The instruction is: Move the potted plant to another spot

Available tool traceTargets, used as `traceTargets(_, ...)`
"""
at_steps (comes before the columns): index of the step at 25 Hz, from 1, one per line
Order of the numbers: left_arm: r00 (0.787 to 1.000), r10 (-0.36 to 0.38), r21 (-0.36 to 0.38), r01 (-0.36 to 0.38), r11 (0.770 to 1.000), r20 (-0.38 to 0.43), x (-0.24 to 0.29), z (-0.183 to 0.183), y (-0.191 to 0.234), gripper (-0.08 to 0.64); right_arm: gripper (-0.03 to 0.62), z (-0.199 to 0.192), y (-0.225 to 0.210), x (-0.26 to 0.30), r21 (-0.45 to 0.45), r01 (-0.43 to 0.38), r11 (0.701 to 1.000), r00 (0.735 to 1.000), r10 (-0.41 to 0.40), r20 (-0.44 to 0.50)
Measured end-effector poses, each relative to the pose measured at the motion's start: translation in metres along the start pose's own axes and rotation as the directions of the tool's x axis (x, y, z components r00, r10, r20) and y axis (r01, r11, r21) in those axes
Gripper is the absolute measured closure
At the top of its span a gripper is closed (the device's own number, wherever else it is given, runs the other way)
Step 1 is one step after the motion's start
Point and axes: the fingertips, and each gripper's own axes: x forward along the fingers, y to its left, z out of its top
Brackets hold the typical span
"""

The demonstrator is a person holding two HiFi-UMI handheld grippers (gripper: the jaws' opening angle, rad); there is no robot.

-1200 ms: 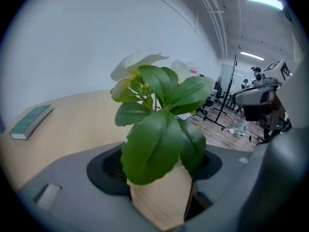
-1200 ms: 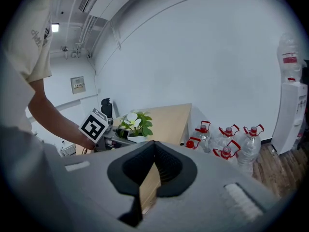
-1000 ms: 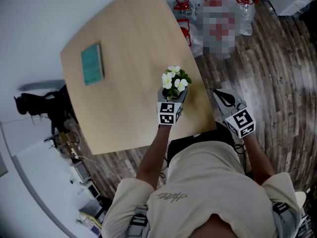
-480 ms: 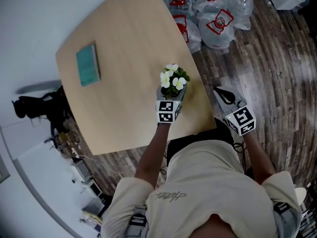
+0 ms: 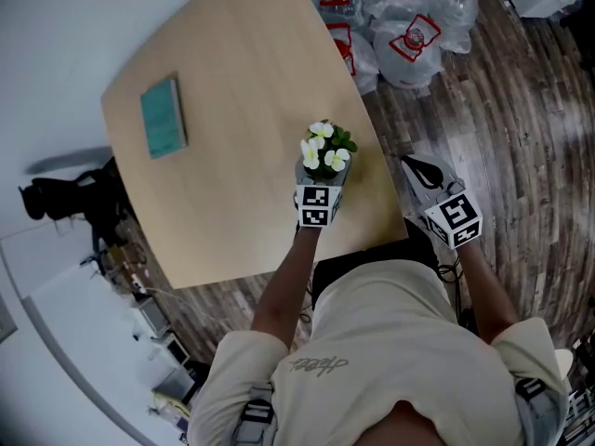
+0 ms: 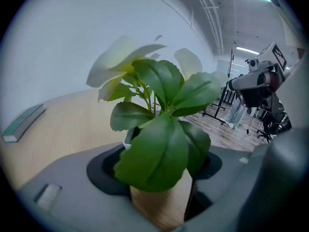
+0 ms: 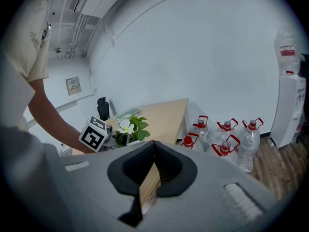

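Observation:
The potted plant, white flowers and green leaves in a small white pot, stands near the right edge of the light wooden table. My left gripper reaches it from the near side, one jaw on each side of the pot, closed on it. In the left gripper view the leaves fill the gap between the jaws and hide most of the pot. My right gripper hangs off the table's right edge over the floor, shut and empty. Its own view shows the jaws closed, with the plant beyond them.
A teal book lies on the table's far left part. Several water bottles with red handles stand on the wooden floor beyond the table's right corner. A white water dispenser stands at the right. A dark chair seat sits under the near edge.

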Motion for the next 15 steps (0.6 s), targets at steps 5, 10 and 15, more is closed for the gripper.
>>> traceTargets(5, 1.000, -0.009, 0.004, 0.009, 1.000, 0.011, -0.002, 0.001, -0.003, 0.179, 0.589, 0.004, 0.008, 0.000, -0.007, -0.004, 1.000, 1.000, 0.004, 0.001)
traceTargets(10, 1.000, 0.010, -0.006, -0.010, 1.000, 0.017, -0.007, -0.003, -0.006, 0.153, 0.589, 0.003, 0.015, 0.002, -0.008, -0.024, 1.000, 1.000, 0.024, -0.005)
traceTargets(15, 1.000, 0.023, -0.020, -0.024, 1.000, -0.010, -0.020, -0.019, -0.008, 0.155, 0.589, 0.002, 0.026, 0.002, -0.021, -0.046, 0.999, 0.999, 0.046, 0.001)
